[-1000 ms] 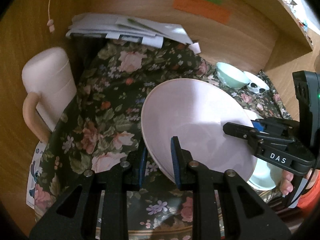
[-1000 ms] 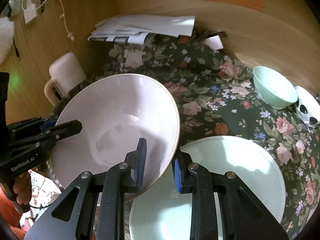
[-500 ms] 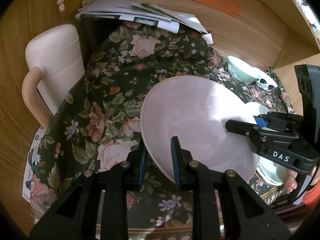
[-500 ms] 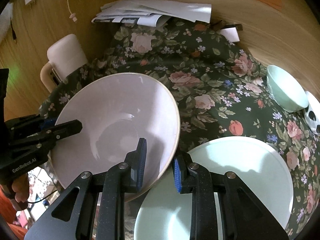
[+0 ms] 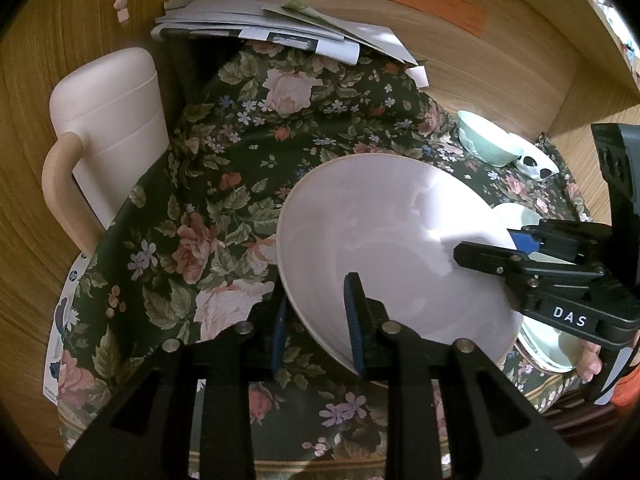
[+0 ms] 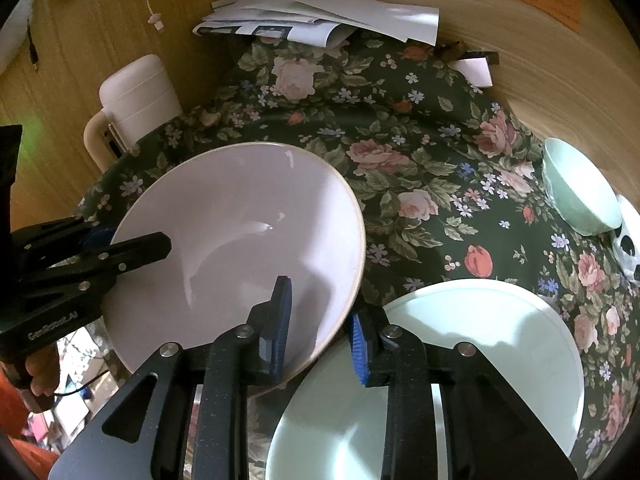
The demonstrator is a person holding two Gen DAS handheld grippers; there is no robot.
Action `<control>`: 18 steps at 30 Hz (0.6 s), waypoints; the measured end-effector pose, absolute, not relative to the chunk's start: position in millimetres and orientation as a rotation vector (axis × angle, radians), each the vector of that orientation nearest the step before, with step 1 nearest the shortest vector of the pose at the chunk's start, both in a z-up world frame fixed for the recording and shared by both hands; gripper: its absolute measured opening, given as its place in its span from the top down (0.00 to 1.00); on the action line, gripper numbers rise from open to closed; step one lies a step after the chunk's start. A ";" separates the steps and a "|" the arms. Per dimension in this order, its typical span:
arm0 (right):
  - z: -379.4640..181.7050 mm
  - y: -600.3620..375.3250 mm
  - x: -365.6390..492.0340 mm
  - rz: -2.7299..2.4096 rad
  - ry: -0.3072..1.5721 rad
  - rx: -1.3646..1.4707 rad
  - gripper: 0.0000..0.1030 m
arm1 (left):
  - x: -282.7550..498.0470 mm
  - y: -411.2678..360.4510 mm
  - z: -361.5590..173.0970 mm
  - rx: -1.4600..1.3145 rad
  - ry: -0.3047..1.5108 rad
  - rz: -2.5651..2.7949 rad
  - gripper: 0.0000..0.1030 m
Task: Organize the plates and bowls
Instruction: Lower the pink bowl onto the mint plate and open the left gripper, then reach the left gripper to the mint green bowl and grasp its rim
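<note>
A large pale pink bowl (image 5: pixel 392 240) (image 6: pixel 240 220) hangs tilted just over the floral tablecloth (image 5: pixel 224 184). My left gripper (image 5: pixel 316 300) (image 6: pixel 132 236) holds its near-left rim, one blue pad inside and one outside. My right gripper (image 6: pixel 320 308) (image 5: pixel 492 246) grips the opposite rim the same way. Both sets of jaws are beginning to open, with the rim still between the pads and touching them. A mint green plate (image 6: pixel 480 340) (image 5: pixel 544 344) lies beside the bowl under the right gripper.
A small mint bowl (image 6: pixel 580 188) and a black-and-white dish (image 6: pixel 628 244) sit at the far right by the wooden wall. A pink lidded jug (image 5: pixel 116 120) stands at the left. Papers (image 5: pixel 280 28) are stacked at the back. A person's fingers (image 5: pixel 590 364) hold the right gripper.
The pink bowl stays between both grippers in nearly the same place. The pads of each gripper now stand slightly farther apart than before.
</note>
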State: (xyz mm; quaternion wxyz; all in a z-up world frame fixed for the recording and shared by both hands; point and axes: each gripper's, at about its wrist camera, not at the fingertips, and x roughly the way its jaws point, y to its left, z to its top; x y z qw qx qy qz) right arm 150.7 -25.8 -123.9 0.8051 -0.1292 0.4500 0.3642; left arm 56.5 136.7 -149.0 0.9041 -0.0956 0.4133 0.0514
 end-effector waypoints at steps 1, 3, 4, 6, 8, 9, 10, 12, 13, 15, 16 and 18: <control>-122.5 -28.0 150.4 0.778 0.960 -0.271 0.74 | 55.8 136.3 -146.6 -0.194 0.845 0.114 0.75; -118.0 -34.5 150.1 0.781 0.946 -0.259 0.72 | 54.4 136.6 -139.8 -0.180 0.821 0.127 0.72; -115.4 -37.4 150.1 0.783 0.938 -0.254 0.71 | 53.2 136.3 -134.5 -0.173 0.802 0.134 0.71; -106.8 -44.3 149.1 0.780 0.908 -0.240 0.68 | 51.2 135.1 -125.0 -0.163 0.770 0.145 0.62; -98.1 -50.3 148.0 0.773 0.875 -0.229 0.61 | 49.4 132.5 -113.0 -0.155 0.727 0.146 0.56; -94.3 -53.2 147.7 0.768 0.860 -0.226 0.57 | 48.6 130.2 -107.2 -0.150 0.706 0.144 0.53; -89.1 -57.5 146.9 0.760 0.838 -0.224 0.55 | 49.0 127.8 -101.2 -0.145 0.687 0.139 0.51; -80.6 -66.0 146.2 0.742 0.802 -0.224 0.51 | 50.2 121.7 -91.7 -0.133 0.654 0.126 0.44; -77.5 -70.1 146.5 0.734 0.790 -0.223 0.49 | 51.5 118.8 -88.4 -0.129 0.644 0.121 0.43; -70.6 -80.3 148.3 0.710 0.765 -0.216 0.48 | 55.4 110.3 -79.9 -0.116 0.615 0.103 0.39; -68.1 -86.2 149.7 0.701 0.756 -0.213 0.47 | 57.2 106.0 -76.5 -0.112 0.605 0.094 0.36; -64.3 -97.2 153.4 0.678 0.741 -0.205 0.46 | 61.0 98.8 -71.9 -0.106 0.589 0.076 0.33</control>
